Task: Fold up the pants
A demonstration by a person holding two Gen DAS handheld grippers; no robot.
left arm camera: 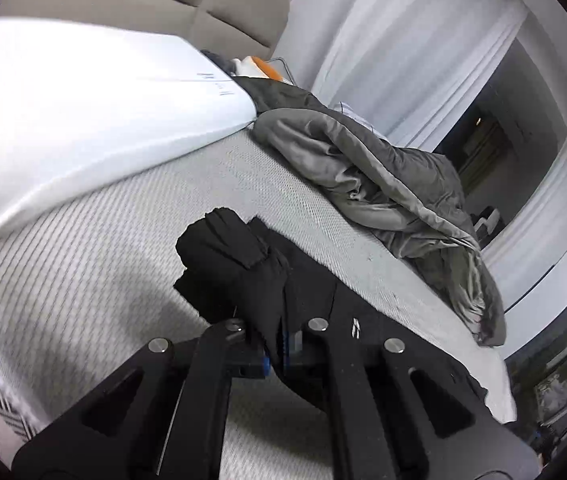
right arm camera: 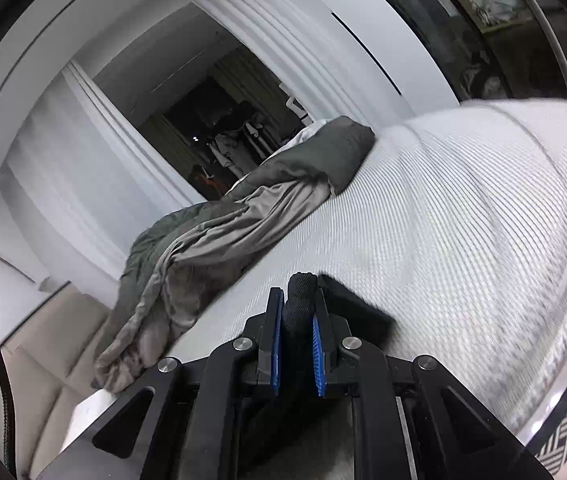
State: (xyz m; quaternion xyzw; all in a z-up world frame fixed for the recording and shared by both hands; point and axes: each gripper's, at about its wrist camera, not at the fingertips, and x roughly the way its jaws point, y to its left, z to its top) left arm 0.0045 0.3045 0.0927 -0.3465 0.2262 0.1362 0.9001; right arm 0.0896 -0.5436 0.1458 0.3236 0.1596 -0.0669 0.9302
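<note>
Both hand-held grippers are clenched on the black pants (left arm camera: pixel 239 264): the left hand-held gripper (left arm camera: pixel 277 344) pinches a bunched fold that spills ahead of it over the bed (left arm camera: pixel 123 216), the right hand-held gripper (right arm camera: pixel 298 344) nips a thick hem. The left bite looks shallow (cloth could slip out), and the grey blanket (right arm camera: pixel 211 236) lies just beyond.

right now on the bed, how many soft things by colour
black: 1, pants, clamped in the left gripper and the right gripper
grey: 1, blanket
white: 1, pillow
total: 3
</note>
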